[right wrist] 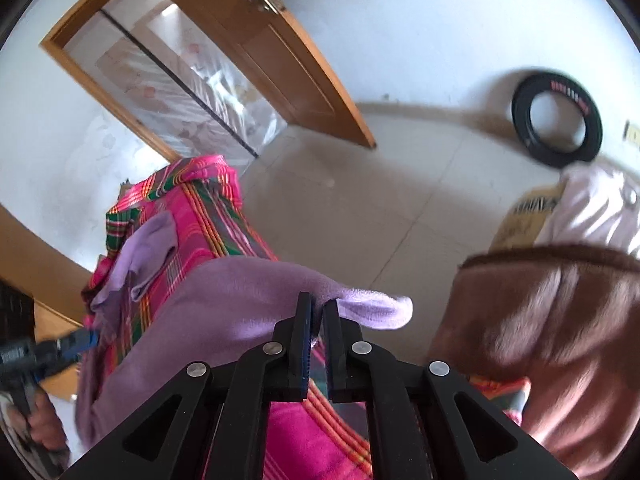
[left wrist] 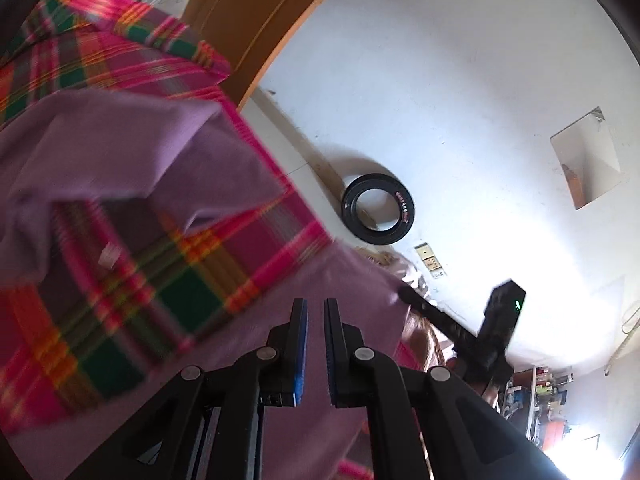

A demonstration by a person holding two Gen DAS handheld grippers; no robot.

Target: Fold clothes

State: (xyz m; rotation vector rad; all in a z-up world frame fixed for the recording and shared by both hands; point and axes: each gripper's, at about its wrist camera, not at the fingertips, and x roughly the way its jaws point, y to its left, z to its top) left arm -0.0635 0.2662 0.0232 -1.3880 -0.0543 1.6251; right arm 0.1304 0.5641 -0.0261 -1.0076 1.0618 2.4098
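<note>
A lilac fleece garment [right wrist: 224, 304] hangs stretched between my two grippers above a pink, green and orange plaid cloth [right wrist: 196, 220]. In the right wrist view my right gripper [right wrist: 316, 306] is shut on a bunched edge of the garment, and a lilac fold bulges past the fingertips. My left gripper [right wrist: 86, 340] shows at the far left of that view, its blue pads meeting the garment's other end. In the left wrist view my left gripper [left wrist: 315, 304] has its fingers nearly together, with lilac fabric [left wrist: 100, 152] filling the gap. The right gripper [left wrist: 404, 292] pinches the garment's corner.
A brown fuzzy garment [right wrist: 540, 340] lies right of my right gripper, with a pale pink garment [right wrist: 592, 208] and a cardboard box [right wrist: 524, 216] behind it. A black tyre [right wrist: 556, 116] leans on the white wall. A wooden door [right wrist: 280, 52] stands open over the tiled floor [right wrist: 380, 200].
</note>
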